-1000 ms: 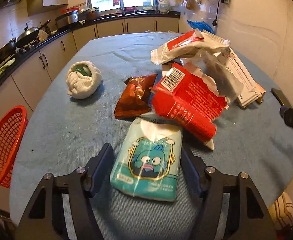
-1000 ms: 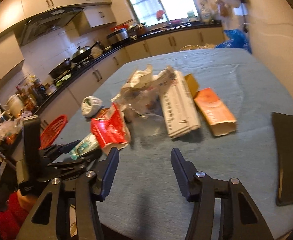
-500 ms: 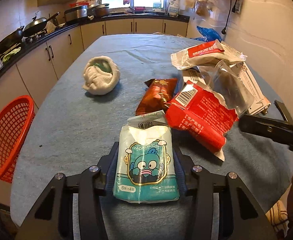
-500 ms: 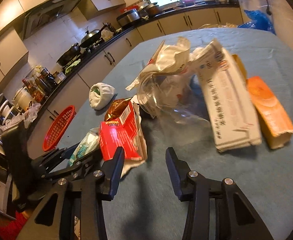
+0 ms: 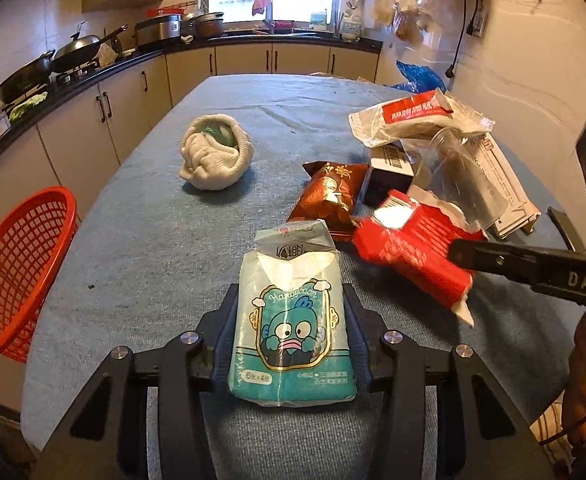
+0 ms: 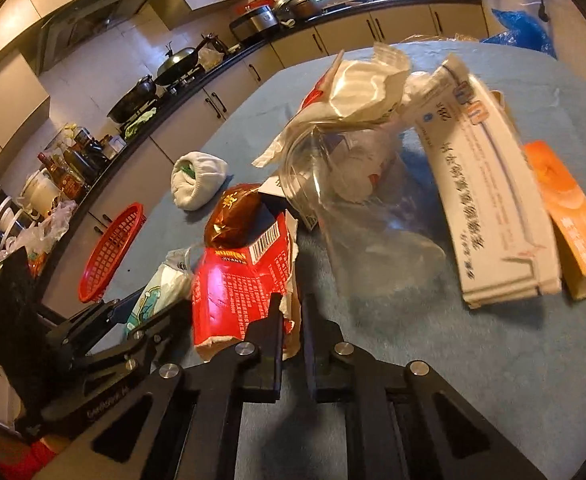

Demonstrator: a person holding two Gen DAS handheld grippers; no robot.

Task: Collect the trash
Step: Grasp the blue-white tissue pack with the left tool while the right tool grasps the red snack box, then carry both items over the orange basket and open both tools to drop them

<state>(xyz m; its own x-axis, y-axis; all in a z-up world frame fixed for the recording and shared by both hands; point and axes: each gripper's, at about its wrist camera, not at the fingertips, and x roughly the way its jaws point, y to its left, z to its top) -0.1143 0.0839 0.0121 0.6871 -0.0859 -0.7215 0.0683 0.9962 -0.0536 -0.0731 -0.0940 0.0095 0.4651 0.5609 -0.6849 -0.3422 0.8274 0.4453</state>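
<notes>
A teal tissue pack [image 5: 293, 340] with a cartoon face lies on the blue tablecloth [image 5: 153, 248], and my left gripper [image 5: 291, 320] is shut on it, one finger against each long side. To its right a torn red packet [image 5: 413, 252] is lifted at one end. My right gripper [image 6: 292, 320] is shut on that red packet [image 6: 237, 292], pinching its white torn edge. In the left wrist view the right gripper [image 5: 459, 256] comes in from the right. In the right wrist view the left gripper [image 6: 145, 320] holds the tissue pack [image 6: 161, 284] at lower left.
A red mesh basket [image 5: 17, 272] hangs off the table's left edge. A white cloth bundle [image 5: 215, 152], a brown snack packet [image 5: 329, 196], a clear plastic cup [image 6: 333, 176], a crumpled white wrapper [image 5: 413, 120], a long white box [image 6: 489, 200] and an orange box [image 6: 569, 208] lie beyond.
My left jaws closed from wide onto the tissue pack. My right gripper came forward and down to the red packet and closed on its edge; the packet's end has shifted.
</notes>
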